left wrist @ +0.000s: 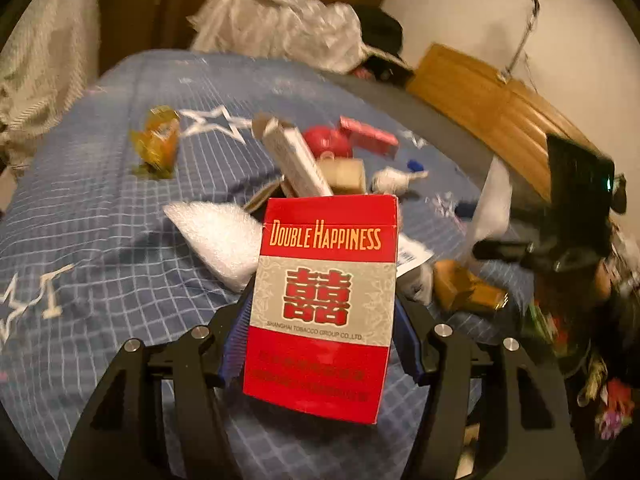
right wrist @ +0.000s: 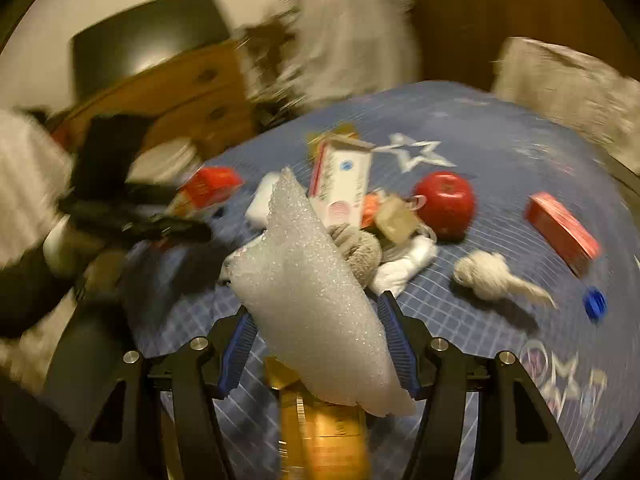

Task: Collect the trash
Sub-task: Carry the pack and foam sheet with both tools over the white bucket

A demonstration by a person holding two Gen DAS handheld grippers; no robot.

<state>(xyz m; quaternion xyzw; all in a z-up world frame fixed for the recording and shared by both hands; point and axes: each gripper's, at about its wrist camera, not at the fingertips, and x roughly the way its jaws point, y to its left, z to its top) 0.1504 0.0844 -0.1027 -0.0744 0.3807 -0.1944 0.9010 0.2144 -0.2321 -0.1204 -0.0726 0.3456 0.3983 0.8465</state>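
Observation:
My left gripper is shut on a red Double Happiness cigarette pack, held upright above the blue checked bedspread. My right gripper is shut on a white foam sheet, lifted over the bed. Trash lies on the bed: a white and pink carton, a red apple, a red box, crumpled tissue, a blue bottle cap, a gold box under the foam. A yellow wrapper lies far left in the left wrist view.
A wooden dresser stands beyond the bed beside a white wall. A beige blanket lies at the bed's left. A pile of white plastic sits at the far end. The other gripper shows at right, blurred.

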